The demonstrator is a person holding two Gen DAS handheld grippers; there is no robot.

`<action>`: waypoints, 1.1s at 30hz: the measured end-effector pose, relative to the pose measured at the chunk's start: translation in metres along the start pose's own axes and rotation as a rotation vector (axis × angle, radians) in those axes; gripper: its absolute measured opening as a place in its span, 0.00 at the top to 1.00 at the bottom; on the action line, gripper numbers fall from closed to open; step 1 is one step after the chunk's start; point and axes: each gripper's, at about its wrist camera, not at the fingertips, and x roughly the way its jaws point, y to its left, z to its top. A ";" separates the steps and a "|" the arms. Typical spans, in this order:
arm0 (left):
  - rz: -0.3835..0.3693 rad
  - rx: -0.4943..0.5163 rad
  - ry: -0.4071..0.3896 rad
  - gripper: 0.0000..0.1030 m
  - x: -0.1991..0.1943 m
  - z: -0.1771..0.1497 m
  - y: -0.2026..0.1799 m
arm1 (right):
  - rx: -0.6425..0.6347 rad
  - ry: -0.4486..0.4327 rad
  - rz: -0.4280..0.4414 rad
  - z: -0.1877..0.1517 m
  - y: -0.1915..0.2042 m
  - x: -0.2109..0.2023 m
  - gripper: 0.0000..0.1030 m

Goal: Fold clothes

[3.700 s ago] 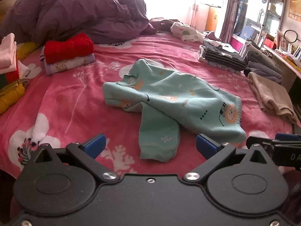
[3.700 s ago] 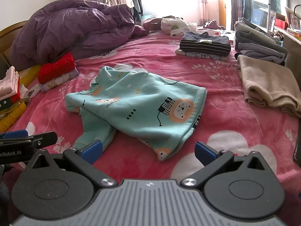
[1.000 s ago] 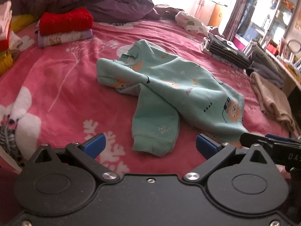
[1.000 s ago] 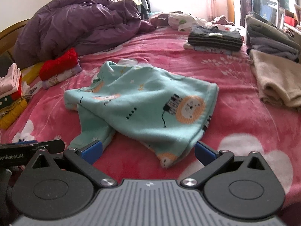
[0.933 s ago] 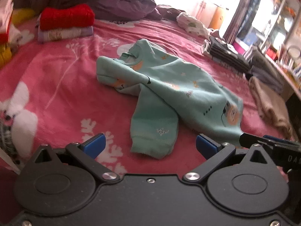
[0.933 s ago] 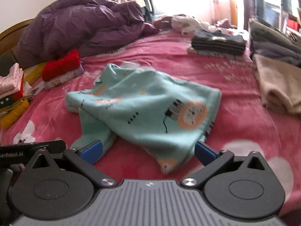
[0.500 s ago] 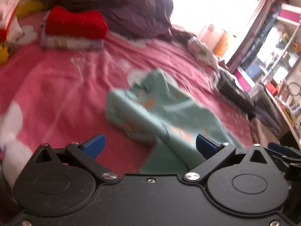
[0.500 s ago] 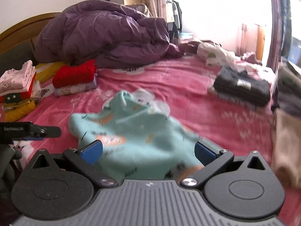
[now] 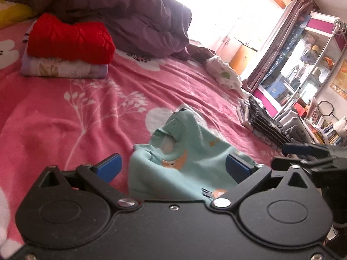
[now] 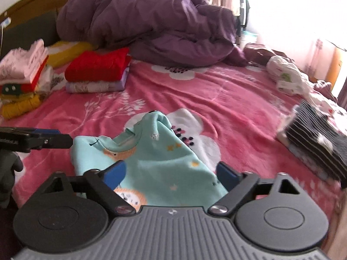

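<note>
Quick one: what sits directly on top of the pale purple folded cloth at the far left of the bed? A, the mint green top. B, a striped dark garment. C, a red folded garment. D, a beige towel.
C: the red folded garment lies stacked on the pale purple folded cloth, while the mint green top lies apart, nearer the camera, on the pink bed.

Both wrist views sit low and close over the mint top, looking across the pink bed toward the purple duvet. The left view stands left of the top, the right view right of it; both share the red folded pile.
</note>
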 end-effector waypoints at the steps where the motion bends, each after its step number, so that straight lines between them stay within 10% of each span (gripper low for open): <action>1: -0.001 -0.002 0.003 0.01 0.003 0.001 0.003 | -0.002 0.009 0.009 0.004 0.001 0.009 0.21; 15: -0.056 -0.022 0.098 0.04 0.034 -0.007 0.015 | 0.108 0.094 0.106 0.053 0.007 0.121 0.25; 20: -0.065 -0.046 0.126 0.21 0.041 -0.010 0.016 | 0.208 0.134 0.153 0.067 -0.002 0.152 0.27; 26: -0.044 -0.053 0.124 0.39 0.040 -0.010 0.017 | 0.276 0.142 0.153 0.067 -0.007 0.166 0.85; 33: -0.010 -0.039 0.102 0.69 0.041 -0.011 0.013 | 0.357 0.045 0.185 0.057 -0.027 0.121 0.94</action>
